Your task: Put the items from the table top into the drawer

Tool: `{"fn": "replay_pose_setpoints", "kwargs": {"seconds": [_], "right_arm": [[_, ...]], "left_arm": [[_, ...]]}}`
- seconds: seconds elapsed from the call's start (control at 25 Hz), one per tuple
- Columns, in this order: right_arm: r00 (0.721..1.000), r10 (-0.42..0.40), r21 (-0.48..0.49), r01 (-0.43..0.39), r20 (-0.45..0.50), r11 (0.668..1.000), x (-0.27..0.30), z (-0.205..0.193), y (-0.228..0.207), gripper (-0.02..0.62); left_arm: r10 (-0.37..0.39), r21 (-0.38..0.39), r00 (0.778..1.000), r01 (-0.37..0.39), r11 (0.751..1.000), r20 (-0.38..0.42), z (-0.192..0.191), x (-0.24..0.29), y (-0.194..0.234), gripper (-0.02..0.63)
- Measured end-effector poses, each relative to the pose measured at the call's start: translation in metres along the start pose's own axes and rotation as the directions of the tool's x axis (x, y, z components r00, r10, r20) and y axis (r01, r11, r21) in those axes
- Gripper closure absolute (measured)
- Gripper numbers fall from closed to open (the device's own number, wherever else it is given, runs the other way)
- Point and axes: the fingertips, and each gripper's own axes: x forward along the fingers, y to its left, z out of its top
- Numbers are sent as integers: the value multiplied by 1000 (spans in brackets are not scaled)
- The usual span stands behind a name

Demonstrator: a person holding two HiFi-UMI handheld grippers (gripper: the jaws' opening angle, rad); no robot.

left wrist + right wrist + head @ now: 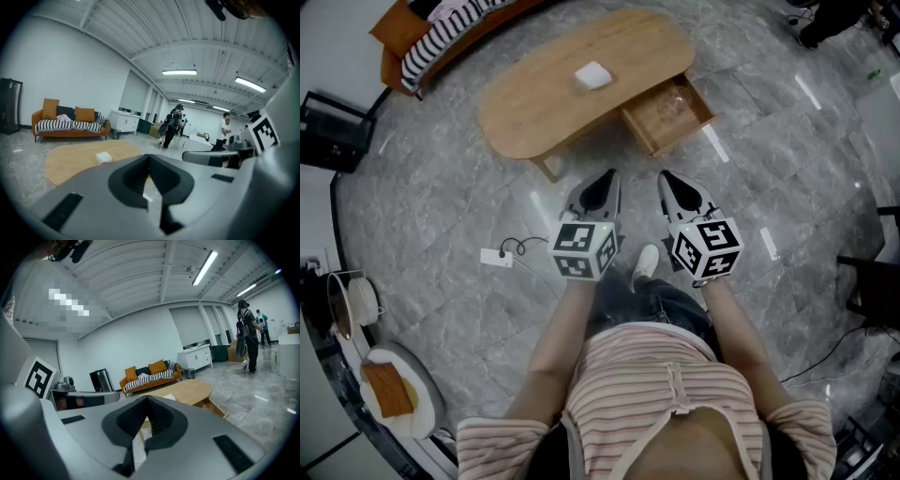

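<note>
Standing back from the surface [534, 103], with left gripper [611, 176] and right gripper [664, 178] side by side over the floor [441, 216], jaws of each pressed together on nothing. Near the middle of the surface, a small white block [592, 75]. At the right end, an open drawer [649, 120] holding a clear object [672, 101], too faint to name. At the top-left corner, a sofa [398, 33], cut off
</note>
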Motion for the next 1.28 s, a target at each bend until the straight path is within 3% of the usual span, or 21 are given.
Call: {"fn": "replay_pose_setpoints", "kwargs": {"seconds": [0.6, 1.28], "right_arm": [[1000, -9, -1, 10, 27, 1000, -19, 10, -19, 588], [996, -32, 104, 23, 88, 994, -31, 24, -57, 586]], "left_arm": [[5, -12, 1000, -5, 1000, 3, -3, 9, -18, 592], [31, 12, 1000, -31, 999, 0, 15, 34, -20, 592]]}}
